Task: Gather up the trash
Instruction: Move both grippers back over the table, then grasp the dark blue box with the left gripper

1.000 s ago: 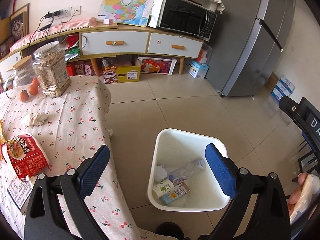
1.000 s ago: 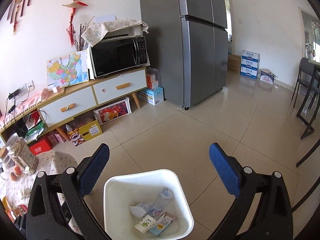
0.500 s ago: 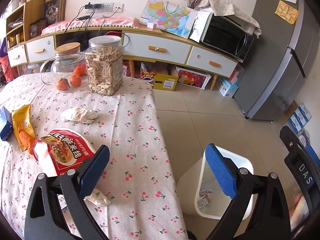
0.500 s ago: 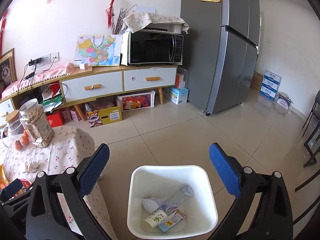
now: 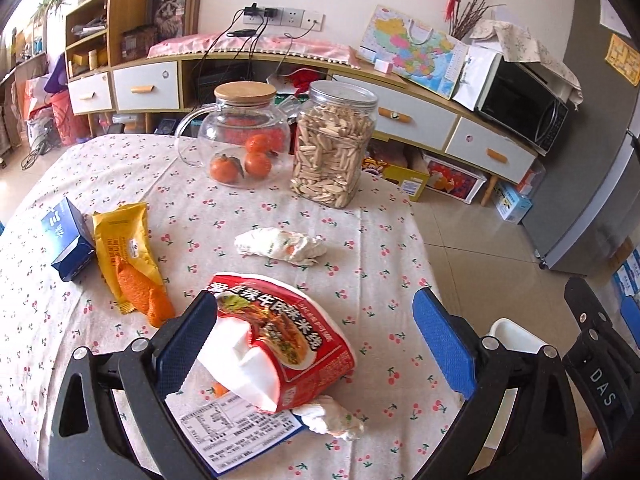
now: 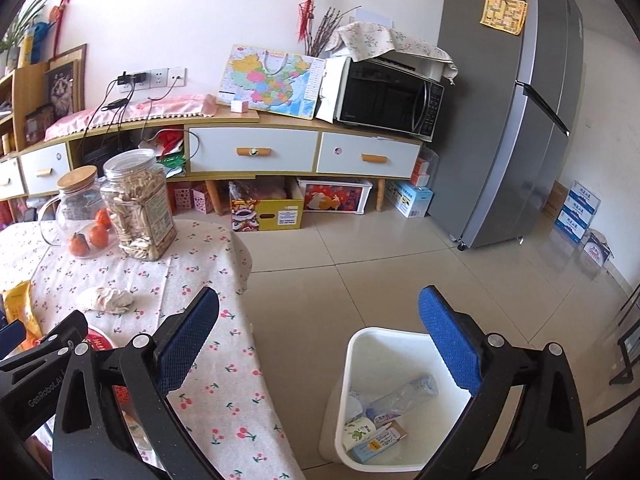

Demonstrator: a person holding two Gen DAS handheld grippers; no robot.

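My left gripper [image 5: 316, 344] is open low over the cherry-print tablecloth [image 5: 384, 248]. A red instant-noodle cup [image 5: 288, 340] lies on its side between the fingers, close against the left fingertip [image 5: 188, 340]. A printed leaflet [image 5: 232, 436] and a small tissue wad [image 5: 332, 420] lie under and beside the cup. A larger crumpled tissue [image 5: 280, 244], a yellow-orange wrapper [image 5: 128, 260] and a blue box [image 5: 68, 240] lie further out. My right gripper [image 6: 318, 338] is open and holds nothing, above the floor between the table edge and the white bin [image 6: 360, 344]. The bin holds a plastic bottle [image 6: 404, 394], a paper cup [image 6: 358, 434] and a carton [image 6: 380, 442].
A glass jug with oranges [image 5: 240, 148] and a jar of seeds [image 5: 332, 148] stand at the table's far side. Behind them are a low cabinet [image 6: 256, 156], a microwave [image 6: 388, 98] and a fridge [image 6: 512, 120]. The bin rim [image 5: 516, 336] shows by the table's right edge.
My left gripper has swung from above the bin to low over the table, and the noodle cup now lies between its fingers. The right gripper has shifted left, so the table edge has come into view.
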